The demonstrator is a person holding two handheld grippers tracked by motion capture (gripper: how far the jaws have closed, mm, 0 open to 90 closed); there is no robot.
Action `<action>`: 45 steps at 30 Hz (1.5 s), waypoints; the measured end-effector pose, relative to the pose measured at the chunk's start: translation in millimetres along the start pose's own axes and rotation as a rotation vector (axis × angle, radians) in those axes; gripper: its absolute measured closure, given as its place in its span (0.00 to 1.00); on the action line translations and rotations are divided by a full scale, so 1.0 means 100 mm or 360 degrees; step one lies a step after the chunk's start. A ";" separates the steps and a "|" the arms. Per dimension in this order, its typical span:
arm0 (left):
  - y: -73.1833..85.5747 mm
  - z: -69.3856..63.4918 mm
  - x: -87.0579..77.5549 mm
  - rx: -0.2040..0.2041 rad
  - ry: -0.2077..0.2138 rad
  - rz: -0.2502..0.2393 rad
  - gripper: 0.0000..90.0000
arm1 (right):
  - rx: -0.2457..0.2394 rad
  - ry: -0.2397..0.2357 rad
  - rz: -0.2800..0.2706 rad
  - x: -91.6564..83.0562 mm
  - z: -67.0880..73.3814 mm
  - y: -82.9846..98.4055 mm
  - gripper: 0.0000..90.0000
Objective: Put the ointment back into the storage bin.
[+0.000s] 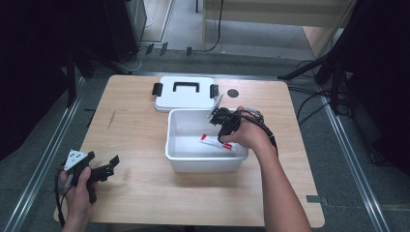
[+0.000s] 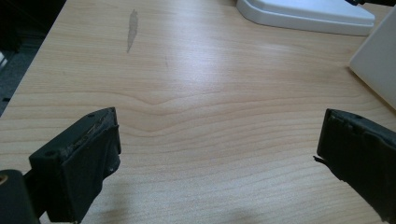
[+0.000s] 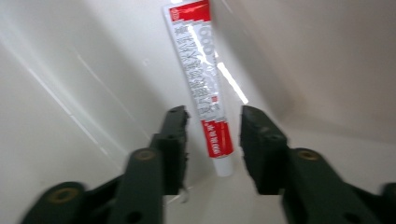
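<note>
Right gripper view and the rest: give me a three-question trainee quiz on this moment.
1. True or false: the right claw is clamped shut on the tube.
2. Where does the lid lie? A) on the box B) on the table behind the box C) on the floor
3. Fill in: the tube lies inside the white ____.

Key: 1 false, its jaws stand apart on either side of the tube's cap end; 2 B; 3 box.

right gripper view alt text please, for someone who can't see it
A red and white tube lies inside a white bin, its capped end between the open black jaws of the right tool. The jaws straddle the tube without closing on it.
</note>
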State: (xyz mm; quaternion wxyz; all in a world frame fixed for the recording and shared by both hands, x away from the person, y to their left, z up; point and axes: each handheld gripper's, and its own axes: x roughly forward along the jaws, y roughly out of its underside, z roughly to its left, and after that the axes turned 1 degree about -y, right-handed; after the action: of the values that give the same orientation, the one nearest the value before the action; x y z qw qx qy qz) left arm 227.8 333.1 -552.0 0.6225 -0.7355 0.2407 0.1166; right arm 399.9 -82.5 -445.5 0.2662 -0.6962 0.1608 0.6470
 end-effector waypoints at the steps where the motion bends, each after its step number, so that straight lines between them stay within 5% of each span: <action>1: 0.00 0.00 0.00 0.0000 -0.0001 -0.0001 0.00 | 0.0003 -0.0026 -0.0002 0.00 0.01 0.01 0.54; 4: 0.00 0.00 0.00 0.0002 -0.0001 0.0001 0.00 | 0.0008 -0.0042 -0.0020 -0.03 0.05 0.02 0.40; 7: 0.00 0.00 0.00 0.0003 -0.0003 0.0001 0.00 | 0.0034 0.0031 -0.0069 -0.11 0.07 0.01 0.27; 12: 0.00 0.00 0.00 -0.0005 -0.0001 0.0007 0.00 | 0.0108 0.0024 0.0089 -0.23 0.14 0.01 0.00; 20: 0.00 0.00 0.00 -0.0003 -0.0002 0.0005 0.00 | 0.0202 0.0025 0.0005 -0.48 0.13 0.08 0.00; 30: 0.00 -0.01 0.00 -0.0002 -0.0006 0.0006 0.00 | 0.0208 0.0101 -0.0108 -0.68 0.01 0.38 0.10; 45: 0.00 -0.01 0.00 0.0001 -0.0008 0.0007 0.00 | 0.0297 0.0147 -0.0166 -0.74 -0.17 0.82 0.10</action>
State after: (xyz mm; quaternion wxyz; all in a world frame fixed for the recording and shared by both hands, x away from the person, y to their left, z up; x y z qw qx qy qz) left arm 228.2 332.4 -552.1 0.6230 -0.7345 0.2407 0.1199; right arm 359.1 -167.6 -385.8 0.3554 -0.7049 0.1960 0.5817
